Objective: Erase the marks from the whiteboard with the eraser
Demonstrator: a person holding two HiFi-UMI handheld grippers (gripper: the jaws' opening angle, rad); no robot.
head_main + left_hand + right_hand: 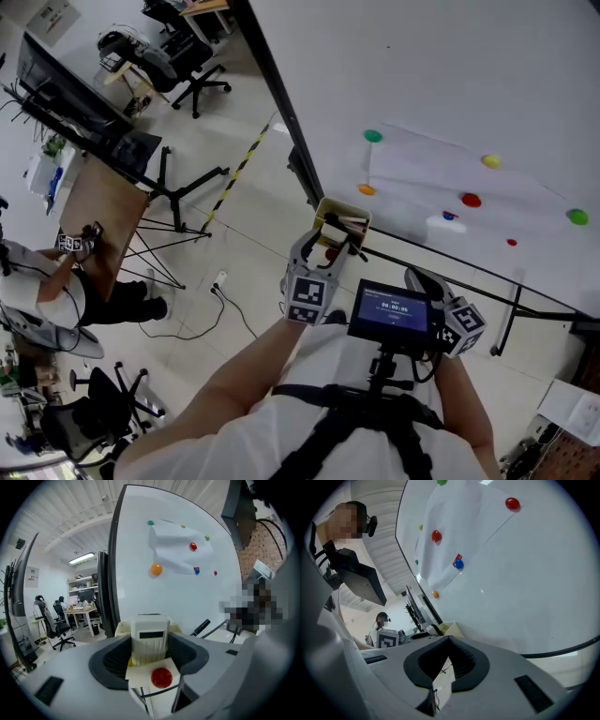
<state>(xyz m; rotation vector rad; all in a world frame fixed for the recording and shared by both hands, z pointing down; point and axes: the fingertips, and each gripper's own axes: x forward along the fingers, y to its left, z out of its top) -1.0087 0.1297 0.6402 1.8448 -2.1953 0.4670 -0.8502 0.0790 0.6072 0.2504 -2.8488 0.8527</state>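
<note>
The whiteboard [450, 75] stands ahead, with a paper sheet [422, 178] pinned to it by coloured magnets; I make out no clear pen marks. A white eraser [150, 630] stands upright in a yellowish tray [344, 214] at the board's lower left corner. My left gripper [337, 246] is at this tray with its jaws open wide. In the left gripper view the eraser sits at the mouth of the left gripper [150, 640], and I cannot tell whether the jaws touch it. My right gripper [424, 281] hangs lower and to the right, just before the board, its jaws shut and empty [450, 639].
A black ledge rail [450, 262] runs under the board, and a black marker [201, 626] lies there. The board's stand leg [305, 178] and a yellow-black floor tape [239, 169] are to the left. A seated person [47, 291], a wooden desk [103, 202] and office chairs [187, 66] fill the far left.
</note>
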